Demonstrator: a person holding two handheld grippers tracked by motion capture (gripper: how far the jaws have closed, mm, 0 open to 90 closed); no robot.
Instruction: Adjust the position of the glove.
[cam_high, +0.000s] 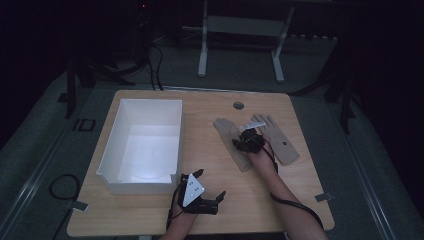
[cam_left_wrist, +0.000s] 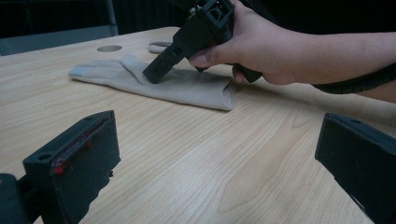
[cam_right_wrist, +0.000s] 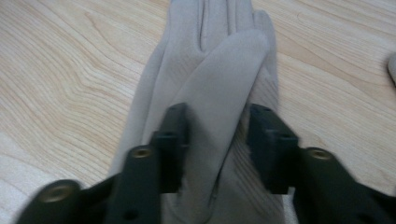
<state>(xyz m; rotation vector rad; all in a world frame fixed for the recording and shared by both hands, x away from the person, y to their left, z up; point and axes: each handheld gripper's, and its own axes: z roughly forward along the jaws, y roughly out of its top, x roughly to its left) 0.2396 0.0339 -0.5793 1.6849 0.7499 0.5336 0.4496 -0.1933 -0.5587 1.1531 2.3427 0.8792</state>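
- Right gripper (cam_right_wrist: 215, 140) lowered onto left glove (cam_right_wrist: 210, 84), jaws narrowed astride its thumb, pressing contact unclear, for pickup.
- Left gripper (cam_left_wrist: 210, 163) parked beside white box (cam_high: 142, 145), jaws apart, empty.
- Second glove (cam_high: 280, 140) flat alongside.

Right claw (cam_left_wrist: 156, 74) on beige glove (cam_left_wrist: 187, 88)

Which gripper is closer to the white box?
Left. The left gripper sits just off the white box's near right corner; the right gripper is farther right, over a beige glove.
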